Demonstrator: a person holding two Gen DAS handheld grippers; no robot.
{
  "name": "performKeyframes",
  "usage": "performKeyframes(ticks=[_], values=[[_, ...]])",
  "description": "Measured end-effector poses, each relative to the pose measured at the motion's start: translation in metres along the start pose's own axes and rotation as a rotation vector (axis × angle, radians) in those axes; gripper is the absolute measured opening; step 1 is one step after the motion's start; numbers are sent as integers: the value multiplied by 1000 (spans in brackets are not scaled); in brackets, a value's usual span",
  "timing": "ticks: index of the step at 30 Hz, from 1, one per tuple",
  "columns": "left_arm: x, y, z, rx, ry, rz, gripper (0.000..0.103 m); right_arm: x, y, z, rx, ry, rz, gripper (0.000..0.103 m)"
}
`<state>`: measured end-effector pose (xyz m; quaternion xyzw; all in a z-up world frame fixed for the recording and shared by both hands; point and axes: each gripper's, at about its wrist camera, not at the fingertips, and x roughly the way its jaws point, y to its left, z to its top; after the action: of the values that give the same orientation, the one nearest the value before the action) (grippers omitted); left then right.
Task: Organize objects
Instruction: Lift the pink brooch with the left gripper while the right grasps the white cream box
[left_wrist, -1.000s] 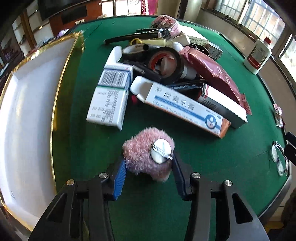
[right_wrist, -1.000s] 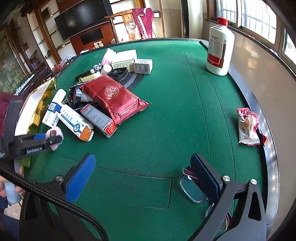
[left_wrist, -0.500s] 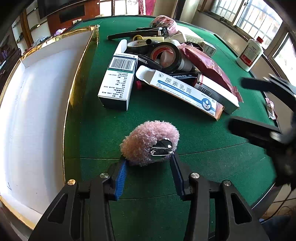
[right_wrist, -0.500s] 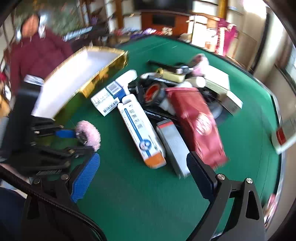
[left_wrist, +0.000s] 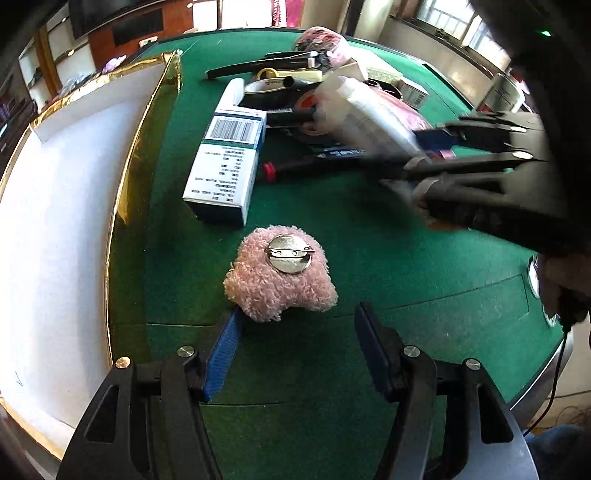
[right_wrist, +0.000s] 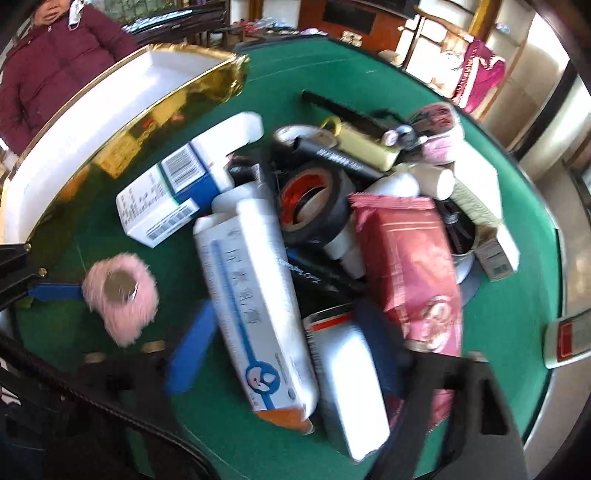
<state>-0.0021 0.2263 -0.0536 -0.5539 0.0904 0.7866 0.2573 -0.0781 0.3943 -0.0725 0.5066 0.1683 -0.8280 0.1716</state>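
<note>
Since a second ago the right gripper (right_wrist: 280, 362) swings over and its jaws have just been closing on the long white box (right_wrist: 255, 302) and grey box (right_wrist: 347, 384) — could grab both. Left gripper (left_wrist: 295, 343) has just been opening, pink plush brooch (left_wrist: 280, 277) released on green table (left_wrist: 369, 288) beside gold tray (left_wrist: 122, 192). Chinese print, unreadable.

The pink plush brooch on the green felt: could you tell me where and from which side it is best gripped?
Grip the pink plush brooch across its soft fuzzy body, from above, closing on its left and right flanks. It lies pin side up, so the metal pin disc faces the camera; avoid that hard plate. The left claw has just been opening and already straddles it.
</note>
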Motion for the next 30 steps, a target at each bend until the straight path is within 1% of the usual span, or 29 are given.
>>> performKeyframes(ticks=[1,2,3,4,6,7,8,9,12,13,14,15,16,18,20,23,24,26,27,28,29,30], values=[[0,2,1,-11,3,-3,57,-4,-2,-2,12,1,3,19],[0,3,2,-19,6,-7,57,-6,-4,-4,20,6,-6,13],[0,3,3,-25,8,-10,57,-6,-7,-6,35,14,2,13],[0,4,5,-32,9,-11,57,-7,-10,-11,56,25,37,14],[1,4,7,-42,11,-17,62,-12,-16,-14,109,8,103,15],[2,4,10,-50,13,-17,63,-14,-23,-18,154,9,156,20],[2,3,11,-54,14,-14,63,-14,-26,-19,181,7,194,30],[3,3,14,-56,15,-10,64,-16,-29,-22,206,-5,213,34],[8,7,21,-55,11,8,65,-6,-32,-18,219,13,201,34],[10,7,24,-51,11,16,66,-5,-32,-19,221,18,196,37],[12,5,28,-42,15,23,67,-4,-33,-20,221,19,194,44],[13,4,29,-33,20,27,72,-2,-30,-20,221,21,196,48],[15,1,31,-14,29,36,75,-1,-30,-19,218,27,207,49],[18,-4,31,25,33,58,80,-2,-22,-17,188,32,195,53],[21,-7,31,50,13,77,80,-1,-13,-14,128,32,177,68],[24,-12,29,102,-25,113,80,6,-7,-14,89,52,163,69],[25,-10,29,94,-34,110,79,9,-7,-15,85,60,161,69],[25,-10,31,97,-39,114,71,13,-11,-14,99,59,176,66],[24,-11,31,106,-47,109,61,14,-12,-12,96,56,168,66],[22,-10,30,107,-52,109,53,15,-13,-10,99,64,178,65],[21,-10,30,102,-55,111,50,17,-12,-9,97,70,186,58],[20,-7,30,89,-55,115,42,19,-11,-10,93,92,189,50]])
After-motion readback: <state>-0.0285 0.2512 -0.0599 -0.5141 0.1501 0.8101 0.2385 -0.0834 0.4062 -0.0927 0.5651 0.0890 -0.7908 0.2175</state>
